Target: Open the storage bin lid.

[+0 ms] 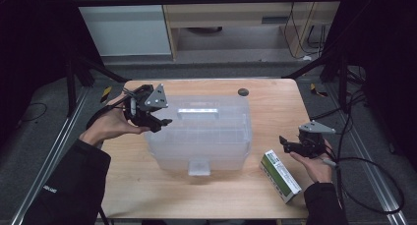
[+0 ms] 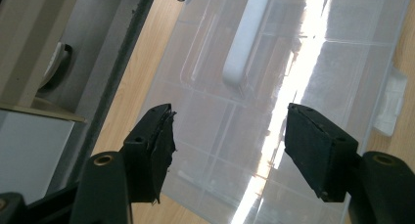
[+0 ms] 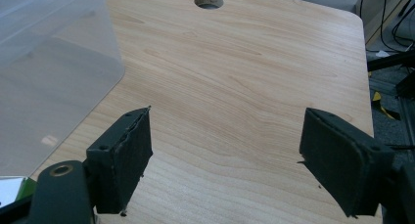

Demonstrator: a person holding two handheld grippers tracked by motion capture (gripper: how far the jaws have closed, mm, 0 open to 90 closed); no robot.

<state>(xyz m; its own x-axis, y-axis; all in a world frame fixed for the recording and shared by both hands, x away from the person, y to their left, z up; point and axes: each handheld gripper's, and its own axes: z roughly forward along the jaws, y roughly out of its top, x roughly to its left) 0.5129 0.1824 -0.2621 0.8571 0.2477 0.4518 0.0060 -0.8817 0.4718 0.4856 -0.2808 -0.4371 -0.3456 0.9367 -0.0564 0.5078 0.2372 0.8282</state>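
Grippers both agape, empty: left gripper [image 1: 158, 121] at clear box's [image 1: 199, 131] 9 o'clock; right gripper [image 1: 291, 144] near green carton [image 1: 280, 176]; left gripper view reveals lid handle [image 2: 247, 38].

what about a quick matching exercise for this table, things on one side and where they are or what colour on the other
Things:
1. clear plastic box
2. green and white carton
3. left tongs
4. round hole

Descriptions:
A. in the tabletop, beyond the box's far right corner
B. open, over the box's left end
C. lid shut, white handle on top, middle of the table
D. lying flat near the table's front right corner

Pairs: 1-C, 2-D, 3-B, 4-A
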